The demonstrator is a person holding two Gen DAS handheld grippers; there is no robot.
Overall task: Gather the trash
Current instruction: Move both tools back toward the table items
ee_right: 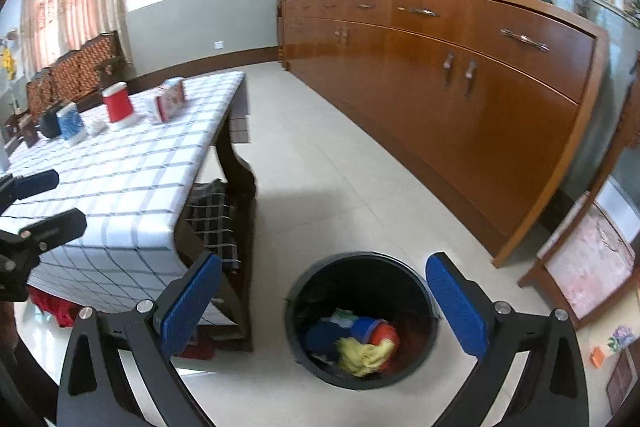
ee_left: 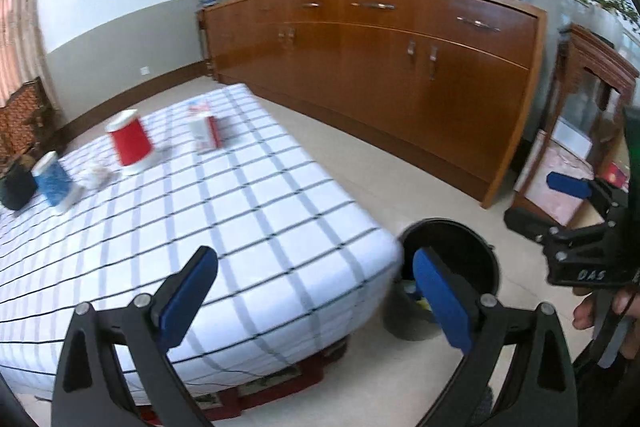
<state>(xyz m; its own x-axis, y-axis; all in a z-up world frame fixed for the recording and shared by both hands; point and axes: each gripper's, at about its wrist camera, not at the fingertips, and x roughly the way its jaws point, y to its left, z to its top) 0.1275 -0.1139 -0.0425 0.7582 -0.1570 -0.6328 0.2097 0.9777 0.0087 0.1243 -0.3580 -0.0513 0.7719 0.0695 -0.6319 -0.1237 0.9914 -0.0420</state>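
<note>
**Both grippers empty above the bin**

The right gripper (ee_right: pixel 322 301) hung with its blue pads spread wide and nothing between them, directly over the black trash bin (ee_right: pixel 362 319) on the tiled floor. Inside the bin lay a yellow crumpled piece (ee_right: pixel 362 357), a blue-and-red cup (ee_right: pixel 374 333) and other blurred scraps.

The left gripper (ee_left: pixel 316 293) was likewise spread apart and empty, held over the near corner of the bench (ee_left: pixel 240 227), which wore a white checked cloth. The bin stood just beside that corner.

Toward the far end of the bench stood a red cup (ee_left: pixel 130 141) upside down, a blue cup (ee_left: pixel 56 183), a dark object (ee_left: pixel 16 185), a small white crumpled scrap (ee_left: pixel 98 175) between the cups, and a red-and-white carton (ee_left: pixel 206 133). A long wooden sideboard (ee_right: pixel 460 79) ran along the wall beyond.
</note>
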